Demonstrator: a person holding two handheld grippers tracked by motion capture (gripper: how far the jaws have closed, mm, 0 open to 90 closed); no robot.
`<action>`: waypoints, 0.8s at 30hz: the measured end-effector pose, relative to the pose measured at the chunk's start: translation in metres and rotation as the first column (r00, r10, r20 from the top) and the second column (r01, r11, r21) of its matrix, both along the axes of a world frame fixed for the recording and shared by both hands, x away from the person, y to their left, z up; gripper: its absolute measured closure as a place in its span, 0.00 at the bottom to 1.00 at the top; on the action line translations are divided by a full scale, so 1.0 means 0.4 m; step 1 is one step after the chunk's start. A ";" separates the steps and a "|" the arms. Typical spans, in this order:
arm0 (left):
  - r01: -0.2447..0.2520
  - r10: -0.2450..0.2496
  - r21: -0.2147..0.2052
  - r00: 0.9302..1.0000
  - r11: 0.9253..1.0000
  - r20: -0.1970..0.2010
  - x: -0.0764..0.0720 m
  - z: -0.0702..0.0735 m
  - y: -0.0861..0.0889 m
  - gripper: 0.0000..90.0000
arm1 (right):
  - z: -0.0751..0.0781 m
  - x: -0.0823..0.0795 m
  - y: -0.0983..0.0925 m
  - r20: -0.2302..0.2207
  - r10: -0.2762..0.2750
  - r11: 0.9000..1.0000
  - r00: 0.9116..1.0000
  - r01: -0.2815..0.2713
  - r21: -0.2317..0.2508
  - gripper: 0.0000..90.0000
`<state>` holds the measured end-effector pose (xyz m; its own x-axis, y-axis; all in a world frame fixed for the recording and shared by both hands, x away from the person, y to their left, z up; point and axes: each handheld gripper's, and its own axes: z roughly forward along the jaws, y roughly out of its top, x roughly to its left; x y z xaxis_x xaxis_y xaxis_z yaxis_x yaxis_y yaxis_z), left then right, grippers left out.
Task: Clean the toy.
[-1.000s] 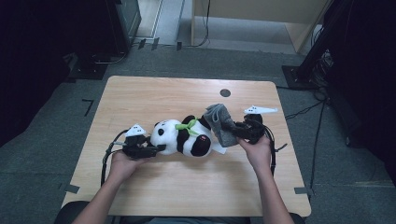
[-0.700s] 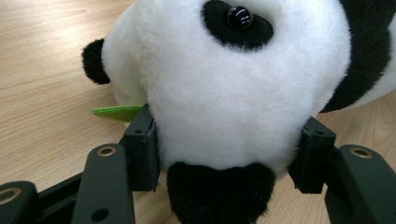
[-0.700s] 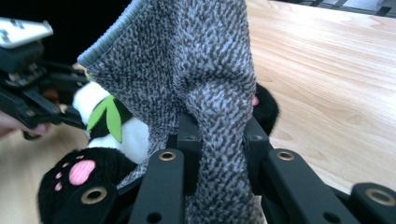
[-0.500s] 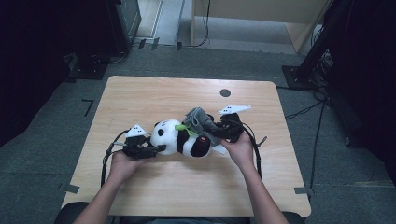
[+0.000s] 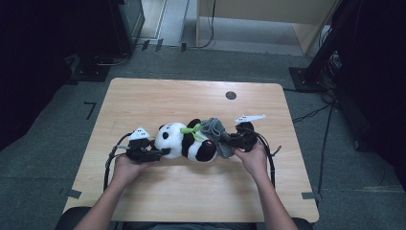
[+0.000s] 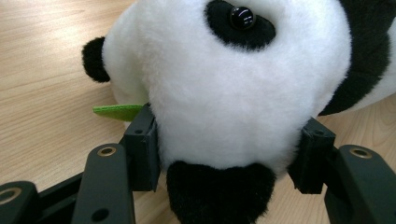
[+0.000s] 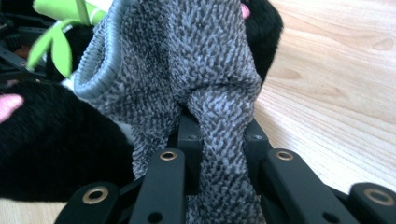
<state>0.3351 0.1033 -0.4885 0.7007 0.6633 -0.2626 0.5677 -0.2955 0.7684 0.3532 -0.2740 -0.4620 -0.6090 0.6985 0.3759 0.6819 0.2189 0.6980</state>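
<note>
the toy panda (image 5: pixel 187 141) lies on its side near the middle of the worktop (image 5: pixel 143 96), closer to the near edge. the left gripper (image 5: pixel 158 153) clamps its head, likely to anchor it. the right gripper (image 5: pixel 229 142) is clenched on a grey sock (image 5: pixel 214 129), bunched against the panda's legs, apparently to work it over the body.

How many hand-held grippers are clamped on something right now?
2: the left hand-held gripper squeezes the panda's head; the right hand-held gripper pinches the grey knit garment.
</note>
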 end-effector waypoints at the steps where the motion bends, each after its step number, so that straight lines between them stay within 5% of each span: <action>1: -0.002 0.002 -0.004 1.000 1.000 -0.003 0.001 0.000 0.001 0.44 | -0.003 0.000 -0.003 -0.009 -0.005 1.000 1.000 0.005 0.001 0.86; 7: -0.005 0.005 -0.015 1.000 1.000 0.005 -0.001 0.001 0.000 0.44 | -0.027 0.006 -0.017 -0.032 -0.030 0.996 0.999 0.027 -0.090 0.86; 10: -0.012 0.012 -0.034 1.000 0.999 -0.014 0.005 0.004 0.004 0.44 | -0.033 0.009 -0.029 -0.044 -0.055 0.979 0.998 0.045 -0.201 0.86; 12: -0.011 0.011 -0.030 1.000 0.999 -0.014 0.006 0.009 0.001 0.45 | -0.034 0.010 -0.047 -0.061 -0.090 0.970 0.994 0.073 -0.233 0.86; 16: -0.003 0.003 -0.025 1.000 1.000 -0.001 0.004 0.015 -0.004 0.49 | 0.006 0.002 -0.088 -0.004 -0.117 0.985 0.993 0.116 -0.126 0.86; 24: 0.043 -0.042 -0.041 0.999 0.998 0.011 -0.009 0.024 -0.011 0.58 | 0.127 -0.037 -0.076 0.193 -0.077 0.997 0.978 0.074 0.022 0.86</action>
